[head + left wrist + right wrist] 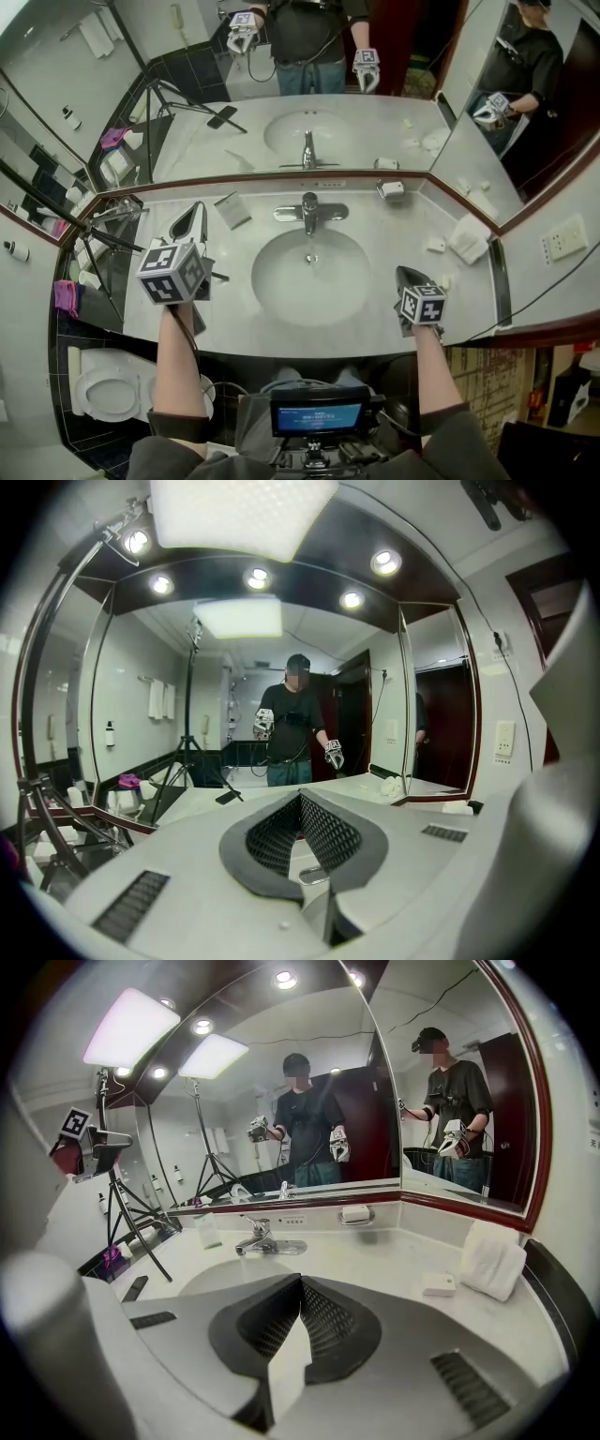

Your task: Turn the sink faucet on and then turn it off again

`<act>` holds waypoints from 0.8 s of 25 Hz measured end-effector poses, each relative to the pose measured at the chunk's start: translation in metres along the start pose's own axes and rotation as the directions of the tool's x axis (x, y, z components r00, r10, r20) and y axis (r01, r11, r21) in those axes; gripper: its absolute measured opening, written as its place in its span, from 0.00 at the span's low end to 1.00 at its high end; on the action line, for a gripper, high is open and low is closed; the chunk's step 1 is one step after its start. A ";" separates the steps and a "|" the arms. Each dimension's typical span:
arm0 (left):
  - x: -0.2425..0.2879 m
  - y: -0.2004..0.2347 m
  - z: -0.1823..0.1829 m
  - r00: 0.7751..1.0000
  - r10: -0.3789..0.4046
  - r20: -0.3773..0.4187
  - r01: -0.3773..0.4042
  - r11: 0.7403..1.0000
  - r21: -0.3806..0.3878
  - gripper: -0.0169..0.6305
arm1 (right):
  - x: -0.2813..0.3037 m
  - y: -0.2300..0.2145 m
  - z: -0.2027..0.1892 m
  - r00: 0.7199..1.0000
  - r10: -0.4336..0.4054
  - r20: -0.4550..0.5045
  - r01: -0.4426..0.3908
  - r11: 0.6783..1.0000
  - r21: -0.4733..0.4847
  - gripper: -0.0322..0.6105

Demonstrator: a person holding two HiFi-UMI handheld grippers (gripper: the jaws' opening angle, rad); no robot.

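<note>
The chrome faucet (310, 212) stands at the back of the white oval sink basin (309, 281), its lever pointing toward me; I cannot tell whether water runs. My left gripper (197, 210) hovers over the counter left of the basin, shut and holding nothing, well apart from the faucet. My right gripper (405, 273) hangs over the counter right of the basin, also shut and empty. In the right gripper view the faucet (258, 1239) lies ahead to the left, beyond the shut jaws (301, 1283). The left gripper view looks across the counter at the mirror past its shut jaws (301, 799).
A soap dish (391, 189) sits by the mirror at back right. A folded white towel (467, 239) and a small soap bar (436, 245) lie on the right counter. A tripod (112, 217) stands at the left, with a toilet (108, 394) below it. A white card (232, 208) leans left of the faucet.
</note>
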State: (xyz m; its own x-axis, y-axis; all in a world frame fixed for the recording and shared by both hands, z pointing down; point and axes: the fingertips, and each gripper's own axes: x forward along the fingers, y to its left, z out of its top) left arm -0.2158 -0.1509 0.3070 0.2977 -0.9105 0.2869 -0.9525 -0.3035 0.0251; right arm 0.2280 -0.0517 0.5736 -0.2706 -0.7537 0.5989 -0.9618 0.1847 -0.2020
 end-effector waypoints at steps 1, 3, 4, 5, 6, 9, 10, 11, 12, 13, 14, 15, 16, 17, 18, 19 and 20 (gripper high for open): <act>0.000 0.000 0.000 1.000 0.001 -0.001 -0.001 1.000 0.002 0.03 | 0.000 0.000 0.000 1.000 0.000 -0.001 0.000 1.000 0.000 0.07; 0.000 -0.001 -0.001 1.000 0.000 -0.006 0.000 1.000 0.003 0.03 | 0.001 0.001 0.000 1.000 0.000 -0.003 0.000 1.000 -0.001 0.07; 0.000 -0.002 -0.002 1.000 -0.001 -0.010 0.001 1.000 0.003 0.03 | 0.001 0.001 0.000 1.000 0.001 -0.004 -0.001 1.000 -0.001 0.07; 0.000 -0.002 -0.003 1.000 -0.001 -0.012 0.001 1.000 0.001 0.03 | 0.002 0.001 0.000 1.000 0.001 -0.004 -0.001 1.000 -0.001 0.07; 0.001 -0.001 -0.004 1.000 0.001 -0.012 -0.001 1.000 0.000 0.03 | 0.002 0.001 0.001 1.000 0.000 -0.004 0.000 1.000 -0.002 0.07; 0.004 0.003 -0.008 1.000 0.004 -0.011 -0.004 1.000 -0.002 0.03 | 0.005 -0.001 0.004 1.000 -0.015 0.000 0.015 1.000 -0.010 0.07; 0.005 0.003 -0.009 1.000 0.004 -0.012 -0.004 1.000 -0.002 0.03 | 0.007 -0.002 0.005 1.000 -0.023 0.002 0.023 1.000 -0.017 0.08; 0.006 0.003 -0.009 1.000 0.005 -0.014 -0.005 1.000 -0.002 0.03 | 0.009 -0.003 0.007 1.000 -0.031 0.004 0.031 0.999 -0.025 0.08; 0.007 0.003 -0.010 1.000 0.005 -0.016 -0.005 1.000 -0.002 0.03 | 0.012 -0.003 0.009 0.999 -0.035 0.004 0.035 0.999 -0.035 0.08; 0.008 0.003 -0.011 1.000 0.005 -0.019 -0.005 1.000 -0.002 0.03 | 0.015 -0.003 0.010 0.999 -0.035 0.004 0.036 0.998 -0.045 0.08; 0.009 0.003 -0.012 1.000 0.005 -0.021 -0.005 1.000 -0.001 0.03 | 0.019 -0.002 0.012 0.999 -0.033 0.001 0.033 0.998 -0.059 0.08; 0.009 0.004 -0.012 1.000 0.005 -0.022 -0.005 1.000 -0.001 0.03 | 0.024 0.000 0.014 1.000 -0.027 -0.003 0.027 0.997 -0.076 0.09; 0.010 0.004 -0.013 1.000 0.004 -0.022 -0.004 1.000 -0.001 0.03 | 0.029 0.003 0.016 1.000 -0.019 -0.009 0.018 0.995 -0.096 0.15; 0.012 0.004 -0.013 1.000 0.004 -0.022 -0.004 1.000 0.000 0.03 | 0.035 0.006 0.018 1.000 -0.009 -0.017 0.007 0.993 -0.118 0.23; 0.013 0.004 -0.014 1.000 0.003 -0.023 -0.003 1.000 0.001 0.03 | 0.041 0.010 0.020 1.000 0.000 -0.024 -0.004 0.990 -0.143 0.26; 0.014 0.004 -0.015 1.000 0.002 -0.024 -0.002 1.000 0.002 0.03 | 0.047 0.014 0.022 0.999 0.011 -0.031 -0.016 0.985 -0.169 0.27; 0.015 0.004 -0.017 1.000 0.001 -0.026 -0.001 1.000 0.002 0.03 | 0.052 0.020 0.025 0.999 0.022 -0.035 -0.028 0.980 -0.196 0.28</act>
State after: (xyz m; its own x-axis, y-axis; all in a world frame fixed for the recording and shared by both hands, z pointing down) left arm -0.2162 -0.1609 0.3272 0.2953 -0.9031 0.3118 -0.9526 -0.3035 0.0230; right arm 0.1960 -0.1034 0.5817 -0.2929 -0.7268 0.6213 -0.9432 0.3264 -0.0628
